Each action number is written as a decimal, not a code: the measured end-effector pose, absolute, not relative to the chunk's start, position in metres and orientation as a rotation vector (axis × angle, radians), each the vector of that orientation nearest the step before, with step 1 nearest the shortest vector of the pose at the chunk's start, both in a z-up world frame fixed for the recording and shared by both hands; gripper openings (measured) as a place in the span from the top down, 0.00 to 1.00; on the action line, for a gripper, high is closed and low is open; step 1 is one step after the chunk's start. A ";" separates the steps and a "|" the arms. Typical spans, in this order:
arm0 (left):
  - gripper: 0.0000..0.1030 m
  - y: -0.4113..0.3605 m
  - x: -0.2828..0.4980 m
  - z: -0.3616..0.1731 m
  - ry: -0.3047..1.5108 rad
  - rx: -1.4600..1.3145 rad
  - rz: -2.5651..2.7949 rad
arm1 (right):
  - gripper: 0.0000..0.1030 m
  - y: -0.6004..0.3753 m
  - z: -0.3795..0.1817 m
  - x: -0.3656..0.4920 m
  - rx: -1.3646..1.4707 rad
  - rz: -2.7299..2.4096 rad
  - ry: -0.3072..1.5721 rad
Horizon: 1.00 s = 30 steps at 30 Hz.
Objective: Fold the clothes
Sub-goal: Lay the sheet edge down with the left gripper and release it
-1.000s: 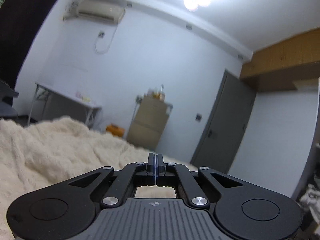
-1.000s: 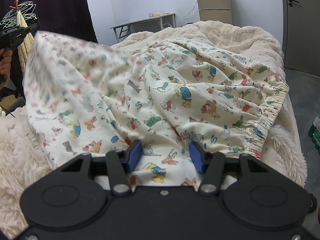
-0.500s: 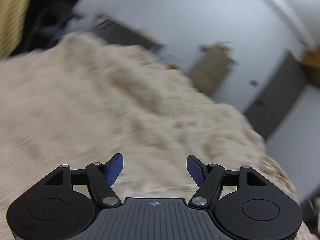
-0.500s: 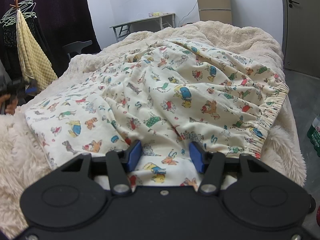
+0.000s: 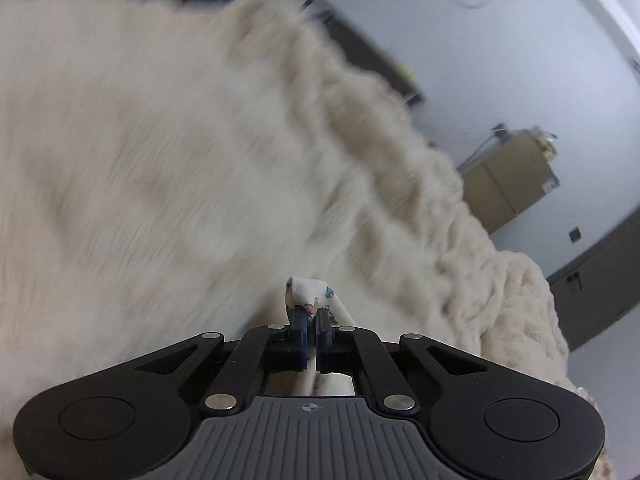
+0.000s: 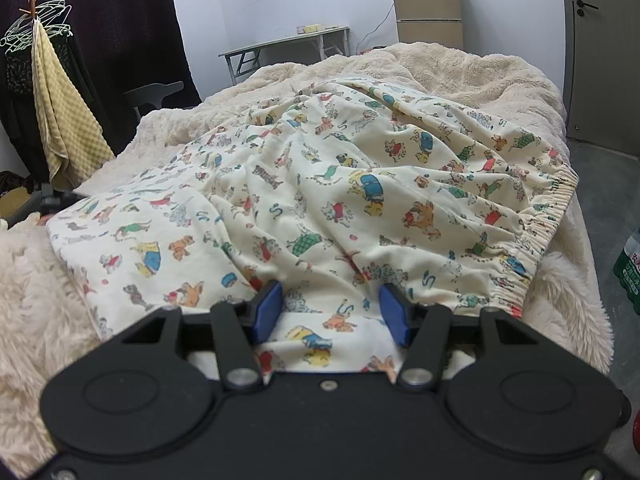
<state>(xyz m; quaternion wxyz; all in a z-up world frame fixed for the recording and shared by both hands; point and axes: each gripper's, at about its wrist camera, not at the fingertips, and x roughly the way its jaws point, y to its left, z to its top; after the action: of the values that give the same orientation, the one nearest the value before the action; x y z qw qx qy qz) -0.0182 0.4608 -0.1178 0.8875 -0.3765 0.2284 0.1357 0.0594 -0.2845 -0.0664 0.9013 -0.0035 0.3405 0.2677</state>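
A cream fluffy blanket (image 6: 460, 76) is covering the bed and filling most of both views; in the left wrist view the blanket (image 5: 160, 160) is sweeping across the left and centre of the frame in heavy blur. Lying spread on it, across the middle of the right wrist view, is the printed garment (image 6: 320, 200), cream cloth with small coloured animals, its gathered elastic waistband (image 6: 548, 216) running down the right side of the frame toward the blanket's edge. The cloth is lying rumpled, with folds rising toward the upper centre.

At the bottom of the right wrist view the right gripper (image 6: 331, 314) is sitting with its blue fingers (image 6: 267, 312) spread wide apart, the near edge of the garment lying between them and not being pinched.

At the lower centre of the left wrist view the left gripper (image 5: 311, 322) is pressing its fingers nearly together on a small fold of the printed garment (image 5: 308, 292), which is sticking up just past the tips.

Toward the upper right of the right wrist view a beige fridge (image 6: 430, 4) is standing against the white wall, with a grey table (image 6: 288, 42) to its left. At the left edge a yellow checked towel (image 6: 60, 112) is hanging from a rack.
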 end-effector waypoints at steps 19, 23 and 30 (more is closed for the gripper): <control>0.45 0.487 -0.078 -0.181 0.625 -0.961 -0.111 | 0.47 -0.283 -0.067 0.059 -0.012 0.549 0.699; 0.45 0.473 -0.068 -0.193 0.706 -0.913 -0.137 | 0.47 -0.284 -0.068 0.059 -0.014 0.548 0.696; 0.83 0.468 -0.072 -0.182 0.667 -0.916 -0.082 | 0.47 -0.282 -0.068 0.059 -0.017 0.546 0.694</control>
<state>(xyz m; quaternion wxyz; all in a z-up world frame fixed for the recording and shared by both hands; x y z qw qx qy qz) -0.0717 0.4683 -0.1823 0.8429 -0.4339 0.3159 -0.0390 0.0587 -0.2824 -0.0683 0.9041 -0.0082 0.3356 0.2642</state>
